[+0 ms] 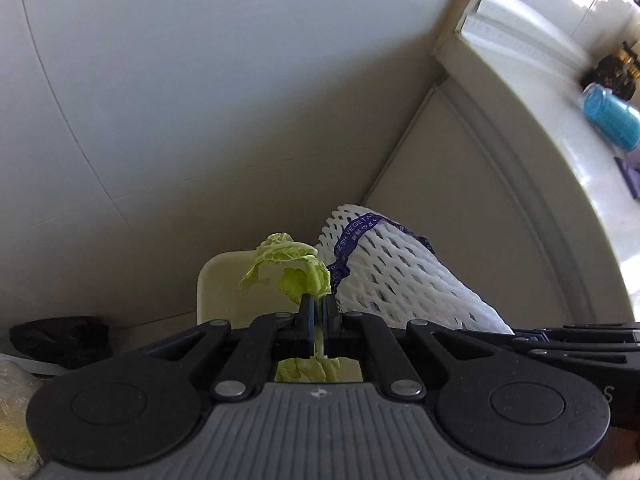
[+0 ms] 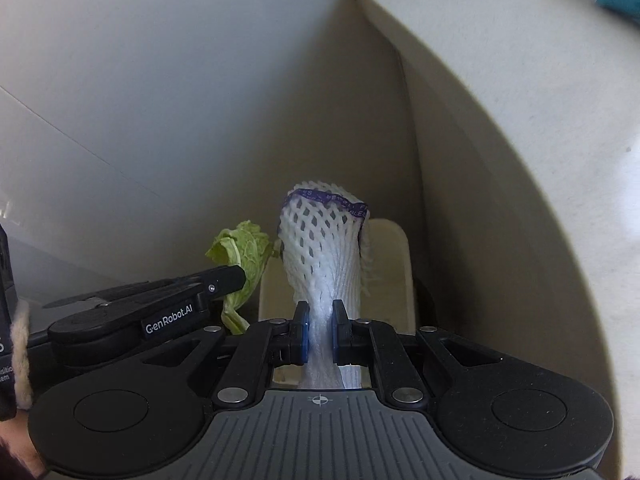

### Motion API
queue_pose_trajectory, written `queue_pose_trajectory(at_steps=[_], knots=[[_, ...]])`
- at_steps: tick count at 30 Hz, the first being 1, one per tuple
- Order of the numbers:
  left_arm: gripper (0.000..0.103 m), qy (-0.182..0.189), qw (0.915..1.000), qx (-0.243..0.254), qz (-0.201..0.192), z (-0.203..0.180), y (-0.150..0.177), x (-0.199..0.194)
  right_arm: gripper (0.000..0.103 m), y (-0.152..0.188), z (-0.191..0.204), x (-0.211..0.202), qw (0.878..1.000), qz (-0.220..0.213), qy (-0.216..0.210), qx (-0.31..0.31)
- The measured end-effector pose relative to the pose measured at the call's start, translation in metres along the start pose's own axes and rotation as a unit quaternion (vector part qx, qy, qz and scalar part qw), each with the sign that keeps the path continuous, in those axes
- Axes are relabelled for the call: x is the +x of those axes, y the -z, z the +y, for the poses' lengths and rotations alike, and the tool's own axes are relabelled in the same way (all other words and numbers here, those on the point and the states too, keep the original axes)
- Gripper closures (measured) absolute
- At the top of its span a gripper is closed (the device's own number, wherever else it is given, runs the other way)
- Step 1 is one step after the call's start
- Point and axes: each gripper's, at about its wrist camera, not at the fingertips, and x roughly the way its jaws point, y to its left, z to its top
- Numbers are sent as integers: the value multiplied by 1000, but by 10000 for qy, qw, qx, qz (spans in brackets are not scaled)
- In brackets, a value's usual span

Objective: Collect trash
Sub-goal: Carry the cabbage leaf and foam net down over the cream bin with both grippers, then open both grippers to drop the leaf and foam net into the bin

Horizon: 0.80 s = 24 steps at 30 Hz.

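So both tools are loaded up right now — the left tool [image 1: 319, 320] has its fingers pinched nearly together on a limp green cabbage leaf [image 1: 298, 270], which sticks up past the tips, with more leaf showing behind them. The right tool [image 2: 319, 330] is clamped narrow on a white foam fruit net [image 2: 324, 248] with a purple printed band around its far end; the net flares out above the squeeze. Leaf and net are held side by side, just beside each other, up over a cream-coloured bin [image 2: 390, 264] standing in the corner by the wall [image 1: 200, 80].
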Motion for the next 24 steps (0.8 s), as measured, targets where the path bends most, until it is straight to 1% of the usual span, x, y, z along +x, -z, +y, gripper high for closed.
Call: queue_pose_trajectory(at_steps=[5,9,14,18,20,24], knots=[[100,-328,9984,178,430,6,7,40,93,-12,-12,53,9981,569,88,199],[100,-486,9961,309,663,15,12,60,93,-23,-20,80,9960,797,173,371],[100,-640,9929,355,941,22,11,85,93,-26,-21,102,9940,994,278,369],[99,-748,9896,360,1177,30,15,99,92,-27,-26,119,9910,1195,468,381],[99,-819,9877,356,1282,35,15,106,92,-25,-16,124,9889,1307,535,463],[99,-956,9836,314,1496,41,17,116,91,-27,-15,135,9865,1426,652,475]])
